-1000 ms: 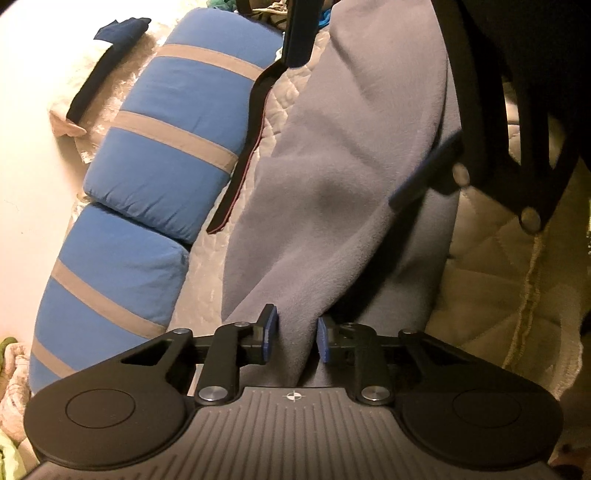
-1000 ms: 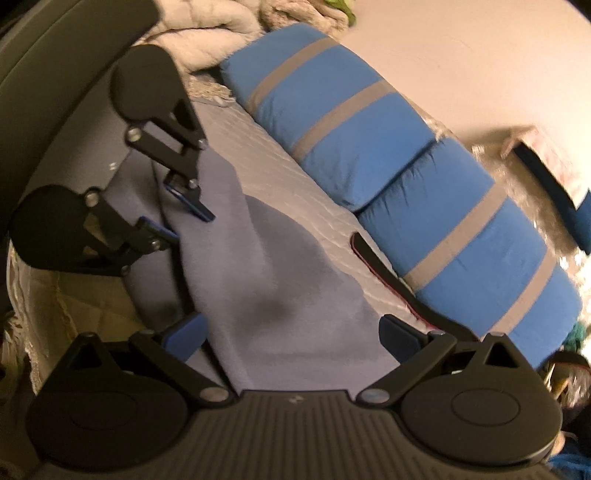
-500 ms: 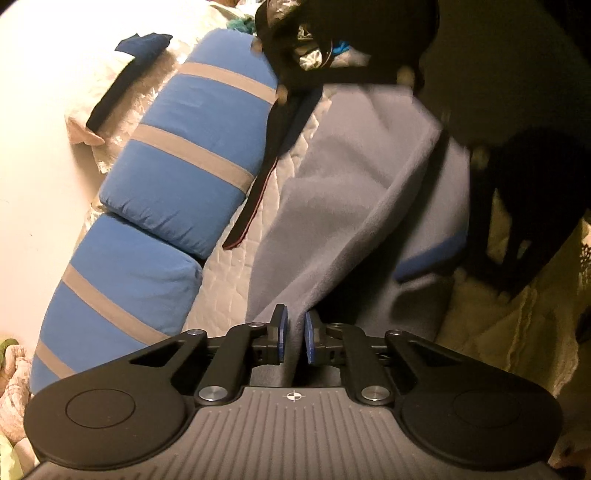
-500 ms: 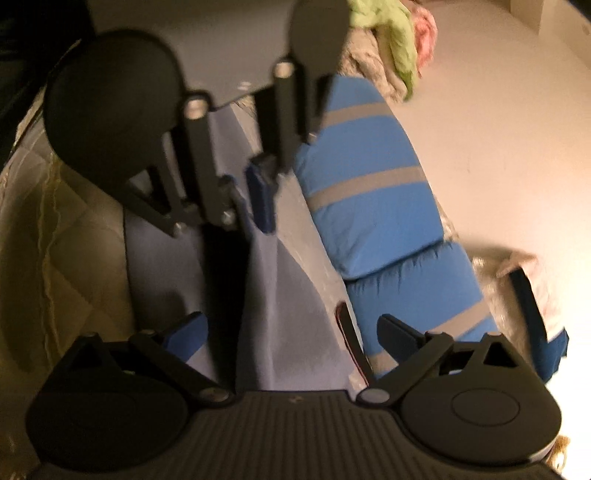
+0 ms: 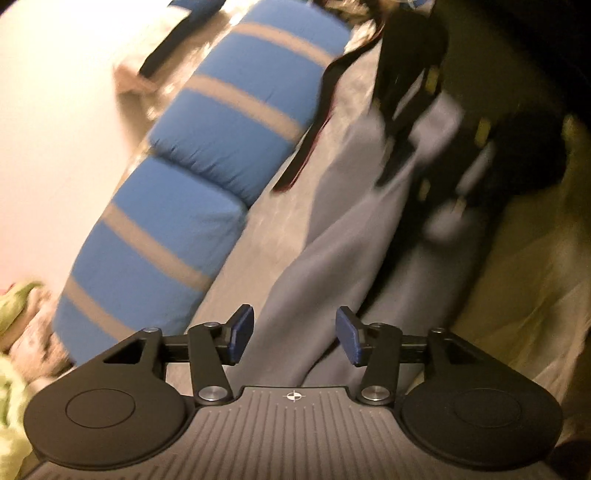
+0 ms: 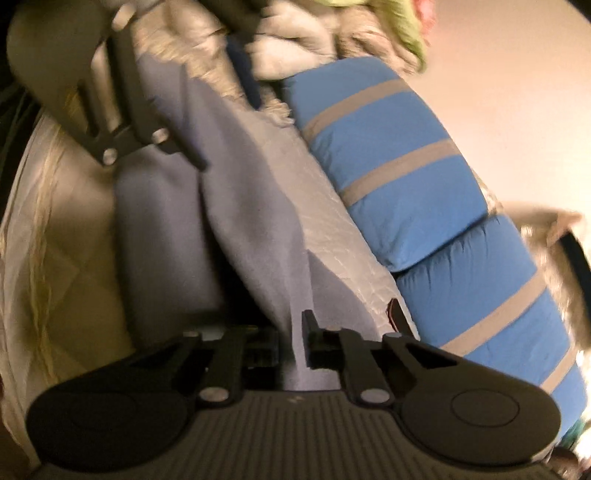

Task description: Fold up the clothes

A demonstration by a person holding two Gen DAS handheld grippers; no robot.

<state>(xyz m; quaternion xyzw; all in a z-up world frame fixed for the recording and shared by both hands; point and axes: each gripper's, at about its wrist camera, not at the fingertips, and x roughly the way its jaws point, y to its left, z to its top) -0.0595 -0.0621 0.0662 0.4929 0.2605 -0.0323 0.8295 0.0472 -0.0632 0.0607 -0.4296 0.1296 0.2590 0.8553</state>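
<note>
A grey fleece garment lies along a quilted bed cover, partly folded over itself. My left gripper is open just above one end of it, the fabric lying between and below the blue pads. In the right wrist view my right gripper is shut on a fold of the same grey garment at its other end. The right gripper shows blurred at the far end in the left wrist view. The left gripper shows at the top left in the right wrist view.
Two blue pillows with grey stripes lie along the wall side of the bed. A dark strap lies between pillow and garment. A cream quilt and crumpled green and white cloth lie nearby.
My left gripper has opened and let go of the grey garment. My right gripper, open before, has closed on the garment's other end. Both views have swung.
</note>
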